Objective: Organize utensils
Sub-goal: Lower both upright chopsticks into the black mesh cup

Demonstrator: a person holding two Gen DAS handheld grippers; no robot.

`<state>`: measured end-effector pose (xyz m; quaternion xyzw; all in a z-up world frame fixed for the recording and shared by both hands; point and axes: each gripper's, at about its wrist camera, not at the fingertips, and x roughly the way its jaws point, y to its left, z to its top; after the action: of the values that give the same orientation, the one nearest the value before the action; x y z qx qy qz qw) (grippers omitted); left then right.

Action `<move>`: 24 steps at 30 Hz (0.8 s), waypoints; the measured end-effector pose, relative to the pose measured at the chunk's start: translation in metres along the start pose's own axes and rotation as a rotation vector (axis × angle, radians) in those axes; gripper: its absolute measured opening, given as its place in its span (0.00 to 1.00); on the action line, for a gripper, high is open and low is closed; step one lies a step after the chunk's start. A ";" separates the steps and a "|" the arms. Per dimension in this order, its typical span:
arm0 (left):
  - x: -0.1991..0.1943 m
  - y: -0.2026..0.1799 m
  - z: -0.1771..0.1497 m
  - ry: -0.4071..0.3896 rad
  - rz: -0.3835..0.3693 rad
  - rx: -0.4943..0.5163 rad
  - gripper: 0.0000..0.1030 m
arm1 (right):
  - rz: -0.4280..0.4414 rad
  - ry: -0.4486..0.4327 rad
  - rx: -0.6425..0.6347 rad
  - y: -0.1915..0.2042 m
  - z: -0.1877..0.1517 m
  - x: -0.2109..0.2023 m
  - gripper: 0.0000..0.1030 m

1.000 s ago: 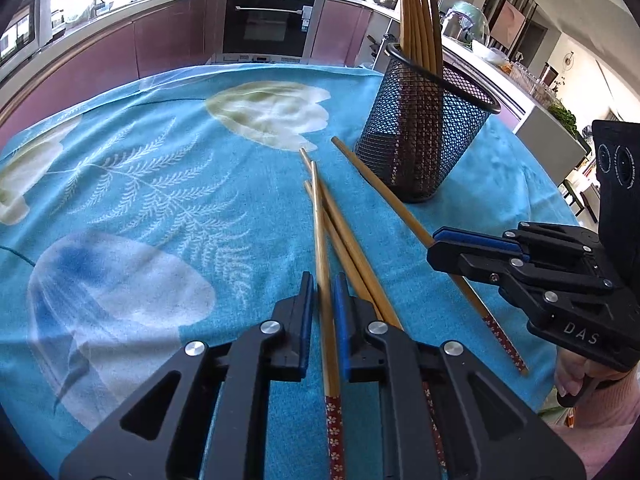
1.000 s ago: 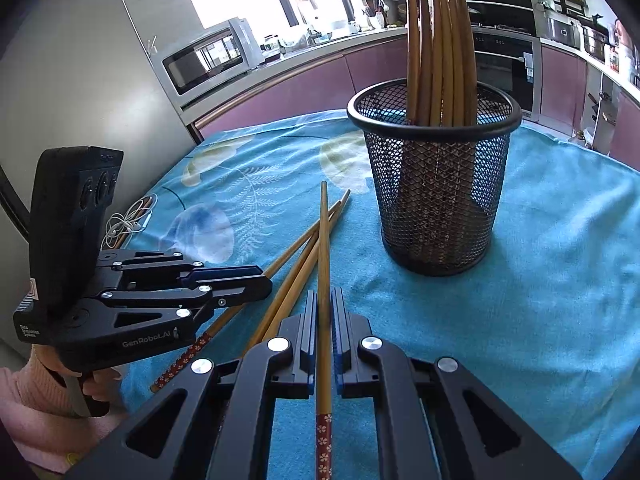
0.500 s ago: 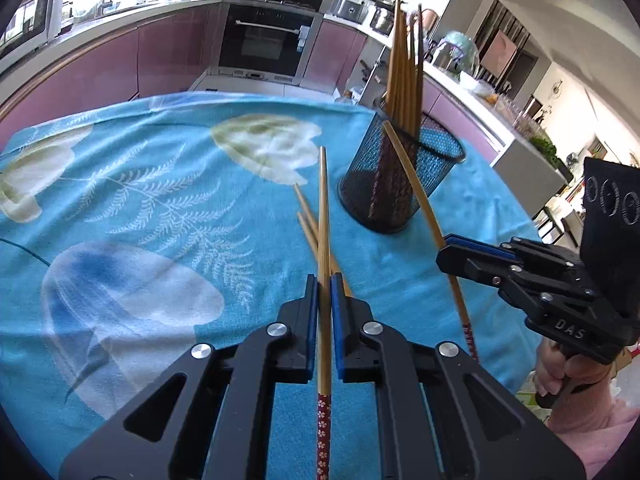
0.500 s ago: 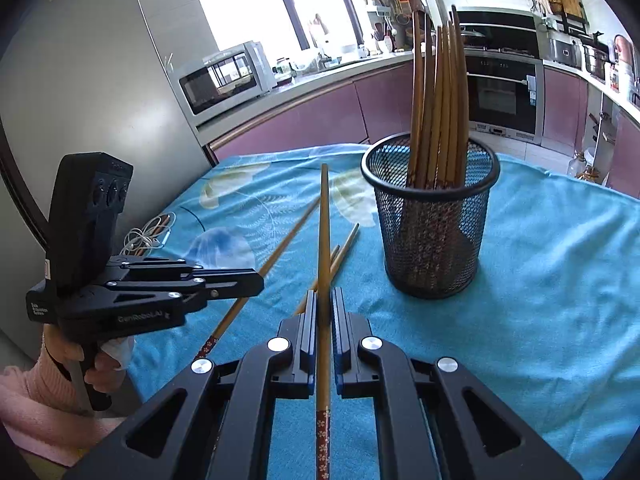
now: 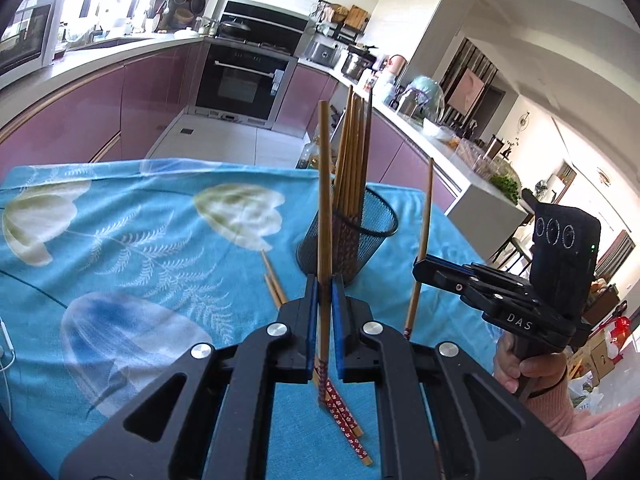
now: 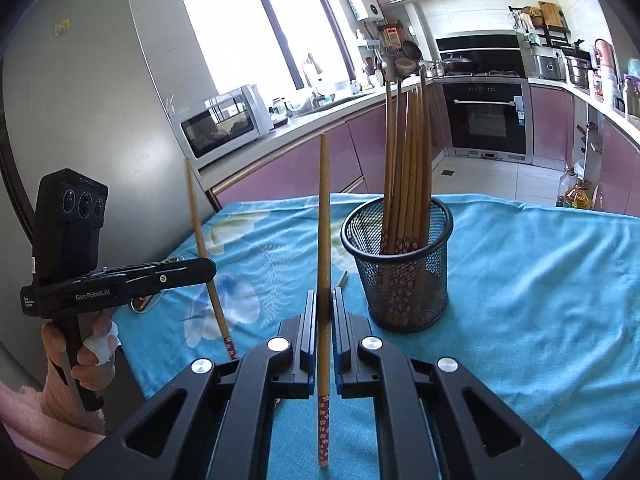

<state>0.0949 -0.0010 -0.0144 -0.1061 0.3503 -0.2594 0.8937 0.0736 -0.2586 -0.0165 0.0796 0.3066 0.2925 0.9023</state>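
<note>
Now both up high: left gripper jaws pinching one chopstick, right gripper jaws pinching another chopstick, beside the mesh cup. Could miss the rim, or slip down through the jaws.

"DAS" is printed in white on the black body of the right claw, read from the left wrist view. "GenRobot.AI" is printed on the side of the left claw, read from the right wrist view; a small white label beside it is too small to be read.
</note>
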 end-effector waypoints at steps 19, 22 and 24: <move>-0.008 -0.017 0.034 -0.089 -0.031 0.009 0.07 | -0.008 -0.114 -0.014 -0.005 0.036 -0.024 0.06; -0.006 -0.021 0.041 -0.099 -0.031 0.016 0.07 | -0.014 -0.131 -0.027 -0.003 0.041 -0.029 0.06; -0.005 -0.024 0.046 -0.105 -0.032 0.021 0.07 | -0.019 -0.145 -0.035 -0.003 0.045 -0.033 0.06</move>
<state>0.1138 -0.0186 0.0309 -0.1158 0.2983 -0.2716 0.9077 0.0812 -0.2783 0.0355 0.0818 0.2359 0.2828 0.9261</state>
